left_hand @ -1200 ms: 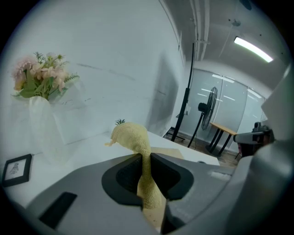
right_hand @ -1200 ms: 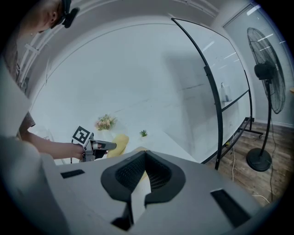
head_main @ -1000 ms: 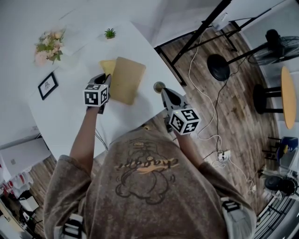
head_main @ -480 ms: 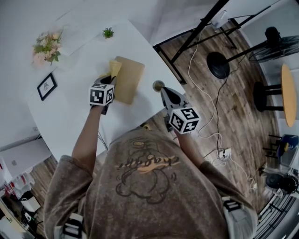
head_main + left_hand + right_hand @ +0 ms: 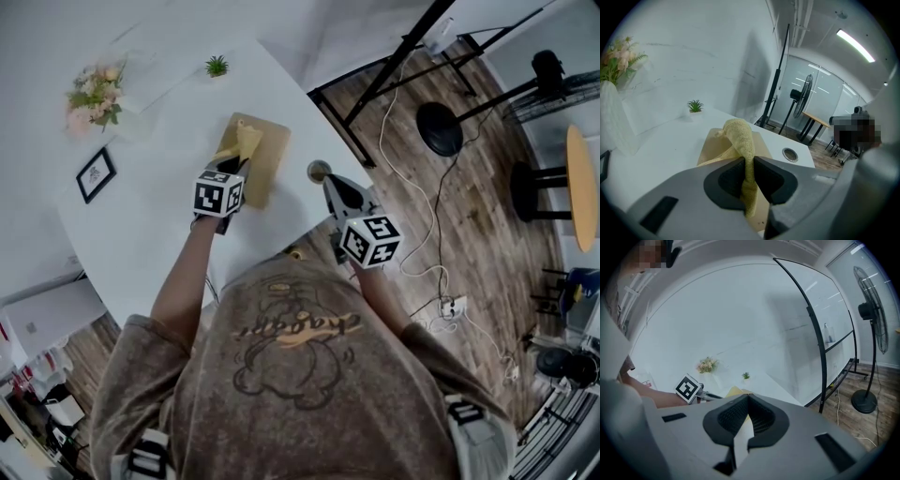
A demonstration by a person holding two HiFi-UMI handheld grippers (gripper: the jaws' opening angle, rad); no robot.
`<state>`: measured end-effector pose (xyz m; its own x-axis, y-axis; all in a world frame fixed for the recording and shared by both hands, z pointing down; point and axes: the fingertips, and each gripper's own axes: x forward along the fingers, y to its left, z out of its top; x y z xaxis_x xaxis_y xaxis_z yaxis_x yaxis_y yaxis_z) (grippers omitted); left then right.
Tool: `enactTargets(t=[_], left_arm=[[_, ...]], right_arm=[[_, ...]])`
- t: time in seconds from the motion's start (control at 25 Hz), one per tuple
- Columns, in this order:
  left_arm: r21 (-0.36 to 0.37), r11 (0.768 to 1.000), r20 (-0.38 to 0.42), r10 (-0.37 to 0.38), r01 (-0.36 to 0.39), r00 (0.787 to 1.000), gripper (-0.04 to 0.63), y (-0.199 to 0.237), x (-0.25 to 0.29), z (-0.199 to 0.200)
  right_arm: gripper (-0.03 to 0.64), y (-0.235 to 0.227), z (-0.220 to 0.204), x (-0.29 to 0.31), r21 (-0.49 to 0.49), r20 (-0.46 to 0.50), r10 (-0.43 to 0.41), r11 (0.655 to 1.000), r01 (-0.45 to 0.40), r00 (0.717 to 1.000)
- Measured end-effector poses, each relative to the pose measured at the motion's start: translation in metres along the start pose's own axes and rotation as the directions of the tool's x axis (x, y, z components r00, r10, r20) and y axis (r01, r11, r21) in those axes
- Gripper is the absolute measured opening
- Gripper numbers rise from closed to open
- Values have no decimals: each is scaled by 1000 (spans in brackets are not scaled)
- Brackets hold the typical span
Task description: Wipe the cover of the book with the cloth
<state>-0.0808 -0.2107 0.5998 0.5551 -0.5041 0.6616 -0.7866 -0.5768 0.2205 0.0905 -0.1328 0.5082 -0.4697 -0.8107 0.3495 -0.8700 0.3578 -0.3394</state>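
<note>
— Nearest us first: what has the left gripper (image 5: 748,161) got?
— We see it clenched on the cloth (image 5: 740,133), a yellow towelling strip bunched into a rope. It is pinched between the pads, with one end dangling below them and the other humped up ahead of the tips. Its long axis follows the jaws, pointing away from us.
— And the right gripper (image 5: 748,401)?
— Its jaws are together with nothing between them. In the head view it hangs at the near right edge of the counter (image 5: 150,225), apart from the book.
— Where does the book (image 5: 270,155) lie?
— Flat on the white counter, under and ahead of the left gripper. It has a plain tan cover. Its long axis runs away from us, the far end leaning slightly right.
— Does the cloth touch the cover?
— A flap seems to trail onto it at the left, but we cannot be sure.
— What does one view add?
— Only the left gripper view shows the pinch, and only the head view gives the book's whole outline. Just right of the book is a round cable hole (image 5: 790,153). Farther back stand a small potted plant (image 5: 695,106) and flowers (image 5: 94,94).
</note>
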Motion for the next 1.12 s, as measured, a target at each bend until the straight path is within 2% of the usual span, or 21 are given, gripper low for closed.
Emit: enactTargets(t=[0.32,0.52,0.72,0.88,1.0,1.12], left_arm=[[-3,998,-15,-66,66,998,48,-30,7,-7],[-48,992,-16,-117,116,993,48,-47,10,-11],[-85,976,-30,-203,200,979,48,-68,11,-16],[-175,948,17,-266,264,964,48,-78,3,-6],[-198,936,84,-281,292,956,48,-79,-5,16],[-205,934,159,-263,292,952,49,-68,-15,41]], right_arm=[[2,-6,-1,-5,11,8,-19,1000,19,1000],[2,-8,-3,-9,13,12,-26,1000,26,1000],[2,-8,-2,-9,12,12,-30,999,30,999],[2,-8,0,-11,9,13,-34,999,34,999],[2,-8,0,-11,7,14,-34,999,34,999],[2,-7,0,-10,6,14,-31,999,31,999]])
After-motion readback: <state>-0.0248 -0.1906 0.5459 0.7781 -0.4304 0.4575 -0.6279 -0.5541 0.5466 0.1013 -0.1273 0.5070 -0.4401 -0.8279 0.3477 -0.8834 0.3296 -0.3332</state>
